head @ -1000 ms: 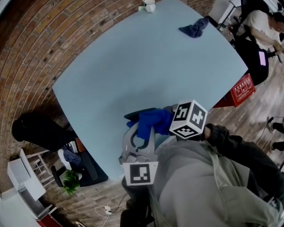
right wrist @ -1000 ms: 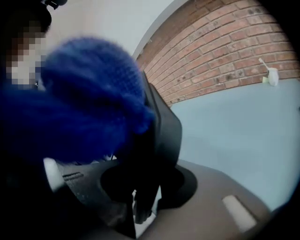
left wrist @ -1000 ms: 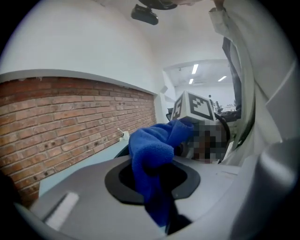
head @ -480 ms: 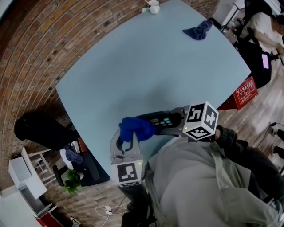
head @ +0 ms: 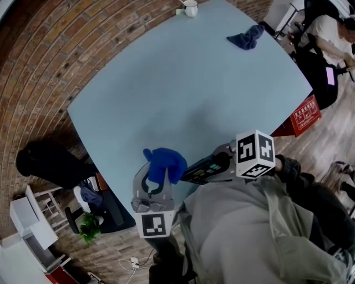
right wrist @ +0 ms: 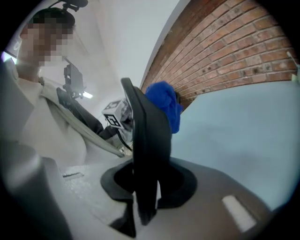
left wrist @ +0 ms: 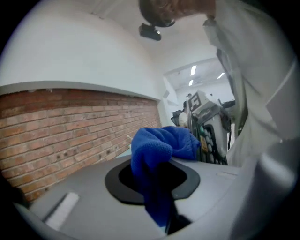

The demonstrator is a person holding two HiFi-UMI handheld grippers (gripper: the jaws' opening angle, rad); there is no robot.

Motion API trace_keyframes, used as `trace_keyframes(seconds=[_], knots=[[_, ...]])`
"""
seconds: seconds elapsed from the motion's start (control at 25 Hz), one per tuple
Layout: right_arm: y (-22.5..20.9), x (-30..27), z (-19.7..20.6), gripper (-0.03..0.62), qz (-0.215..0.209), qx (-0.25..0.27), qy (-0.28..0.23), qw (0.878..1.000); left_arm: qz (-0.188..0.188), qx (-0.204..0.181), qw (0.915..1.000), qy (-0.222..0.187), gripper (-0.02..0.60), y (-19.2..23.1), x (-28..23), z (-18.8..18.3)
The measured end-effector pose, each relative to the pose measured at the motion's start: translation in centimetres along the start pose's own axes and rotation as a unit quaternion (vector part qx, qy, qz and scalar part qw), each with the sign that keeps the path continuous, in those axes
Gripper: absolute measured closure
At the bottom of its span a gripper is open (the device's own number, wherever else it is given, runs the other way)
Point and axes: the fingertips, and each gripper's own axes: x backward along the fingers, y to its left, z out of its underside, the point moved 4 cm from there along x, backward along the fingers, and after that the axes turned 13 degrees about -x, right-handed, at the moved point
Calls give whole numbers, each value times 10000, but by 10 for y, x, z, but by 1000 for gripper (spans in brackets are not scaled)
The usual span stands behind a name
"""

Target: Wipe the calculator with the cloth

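Item: my left tool [head: 155, 176]. Clenched on a fold of the blue cloth [head: 164, 161]; the rest of the cloth is bunched loose over the tips.

Item: my right tool [head: 224, 162]. Clamped on one end of the calculator [head: 202, 168], which is off the desk [head: 183, 83] and in the air over its near edge. The free end is just beside the cloth; I cannot tell if they touch.

Hazards: only one end of the calculator is gripped, so I judge that wiping pressure could pivot it or work it free, dropping it past the near edge. The thin pinch on the cloth could also slip.

Pose: the left tool points away from me, tipped slightly down. The right tool reaches across toward the left one, also tipped down.

Also on the desk: a dark cloth [head: 244, 36] at the far right corner and a cup [head: 189, 8] at the far edge.
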Motion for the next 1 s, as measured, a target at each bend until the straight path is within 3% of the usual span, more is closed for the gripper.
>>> trace_keyframes(seconds=[0.08, 0.16, 0.36, 0.44, 0.6, 0.72, 0.84, 1.0], knots=[[-2, -5, 8, 516, 84, 210, 370, 9991, 447, -400, 9976, -354, 506, -11, -5, -16], [0, -10, 14, 516, 150, 476, 727, 9961, 894, -758, 9920, -459, 506, -21, -10, -23], [17, -34, 28, 514, 108, 1409, 1635, 9764, 2080, -1655, 9631, -424, 506, -69, -23, -34], [15, -35, 32, 514, 59, 1447, 1562, 9771, 2159, -1665, 9615, -335, 506, -72, -21, -31], [3, -5, 30, 514, 191, 1045, 1024, 9890, 1922, -1238, 9734, -133, 506, -62, -3, -14], [-6, 6, 27, 514, 314, 1044, 1048, 9885, 1807, -1003, 9783, -130, 506, -62, 3, -12], [6, -10, 33, 514, -26, 1478, 1496, 9776, 2025, -1181, 9719, -222, 506, -78, -12, -22], [21, -29, 42, 514, -178, 1646, 1819, 9693, 2564, -1554, 9534, -348, 506, -96, -16, -20]])
